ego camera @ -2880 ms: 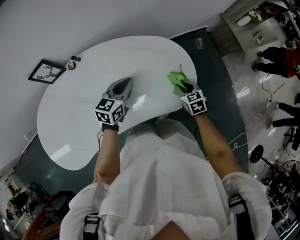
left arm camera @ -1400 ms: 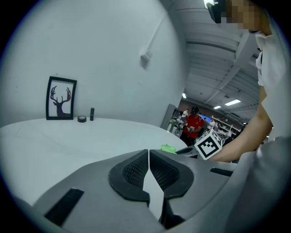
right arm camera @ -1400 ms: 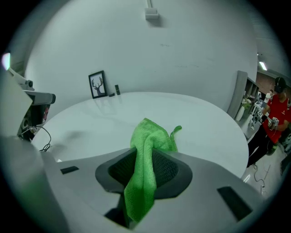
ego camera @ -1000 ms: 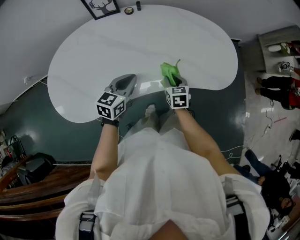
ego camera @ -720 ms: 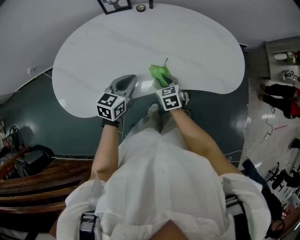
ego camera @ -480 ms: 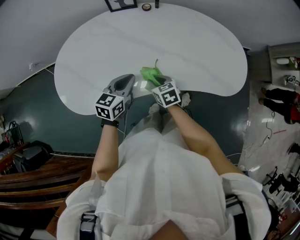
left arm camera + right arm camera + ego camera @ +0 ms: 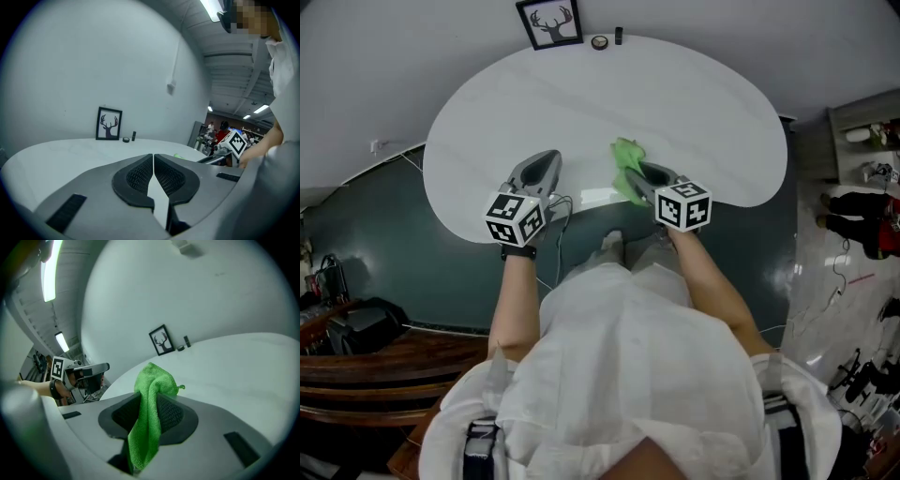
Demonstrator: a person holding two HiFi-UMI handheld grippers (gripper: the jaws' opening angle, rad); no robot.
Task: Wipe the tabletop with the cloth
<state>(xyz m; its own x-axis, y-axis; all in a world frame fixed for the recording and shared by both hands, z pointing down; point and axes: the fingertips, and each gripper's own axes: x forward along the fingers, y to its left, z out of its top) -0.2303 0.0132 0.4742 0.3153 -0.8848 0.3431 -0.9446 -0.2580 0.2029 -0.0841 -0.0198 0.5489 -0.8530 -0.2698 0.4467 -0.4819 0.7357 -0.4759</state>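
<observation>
A bright green cloth point(image 7: 627, 170) lies bunched on the white kidney-shaped tabletop point(image 7: 694, 103) near its front edge. My right gripper point(image 7: 639, 177) is shut on the cloth point(image 7: 149, 401), which hangs pinched between its dark pads point(image 7: 172, 413). My left gripper point(image 7: 546, 169) rests over the front edge to the left of the cloth. Its jaws are shut with nothing between the pads point(image 7: 138, 175). From the left gripper view a sliver of green cloth point(image 7: 177, 156) shows beside the right gripper's marker cube point(image 7: 234, 142).
A framed deer picture point(image 7: 550, 22) leans against the wall at the table's far edge, with a small round item point(image 7: 598, 42) and a dark little cylinder point(image 7: 619, 36) beside it. Dark floor surrounds the table. People stand far right point(image 7: 862, 202).
My right gripper has swept the cloth along the front edge, first leftward toward the left gripper, then back right and slightly away. The left gripper stayed shut in place.
</observation>
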